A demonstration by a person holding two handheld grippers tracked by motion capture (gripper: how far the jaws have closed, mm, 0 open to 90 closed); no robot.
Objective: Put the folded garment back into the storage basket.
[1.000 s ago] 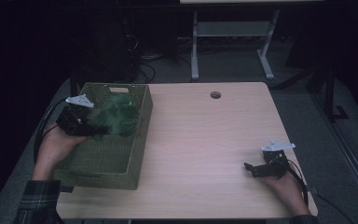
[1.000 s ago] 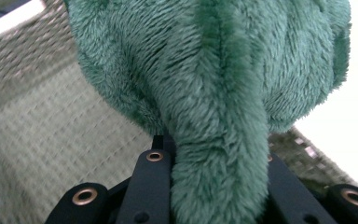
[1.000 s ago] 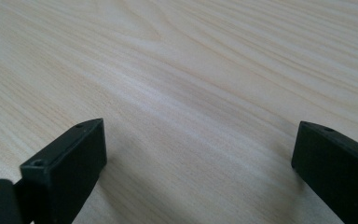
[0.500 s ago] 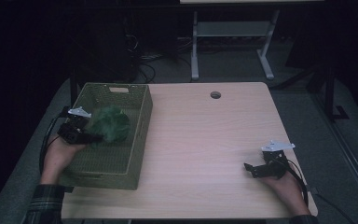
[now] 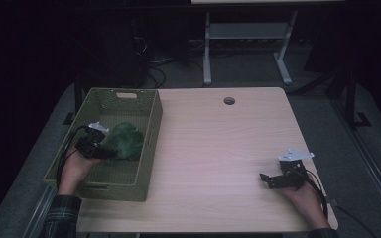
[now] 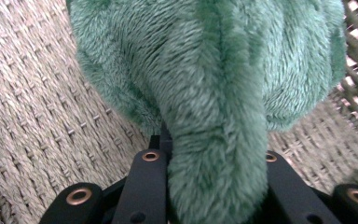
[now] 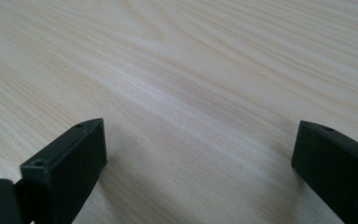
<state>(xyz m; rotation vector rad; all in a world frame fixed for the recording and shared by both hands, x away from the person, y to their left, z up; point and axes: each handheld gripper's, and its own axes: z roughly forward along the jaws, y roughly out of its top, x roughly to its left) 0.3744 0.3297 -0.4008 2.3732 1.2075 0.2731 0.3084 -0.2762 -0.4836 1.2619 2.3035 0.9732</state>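
1. Dark surroundings frame a pale wood-grain rectangular worktop (image 5: 218, 148), with a white metal frame (image 5: 243, 34) standing on the grey floor beyond its far edge.
2. A small round cable hole (image 5: 229, 101) sits near the far edge of the worktop, about midway across.
3. An olive-green woven rectangular basket (image 5: 149, 144) rests on the left end of the worktop, its long sides running from near to far and a handle slot cut in its far wall.
4. A dark green fluffy plush cloth (image 5: 125, 140) lies bunched inside the basket, against its right wall and resting on the woven floor.
5. The left gripper (image 5: 110, 151) reaches into the basket from the near left, held by a hand whose plaid sleeve (image 5: 62, 218) shows at the near edge.
6. In the left gripper view, a thick fold of the cloth (image 6: 219, 154) runs down between the two black jaws, which pinch it on both sides; they have just been easing apart slightly, with the fold between them.
7. The right gripper (image 5: 264, 178) rests low at the near right of the worktop, pointing left.
8. In the right gripper view, its jaws stand spread wide over bare wood (image 7: 191, 84), with nothing between them.
9. The two grippers are well apart, at opposite ends of the worktop.
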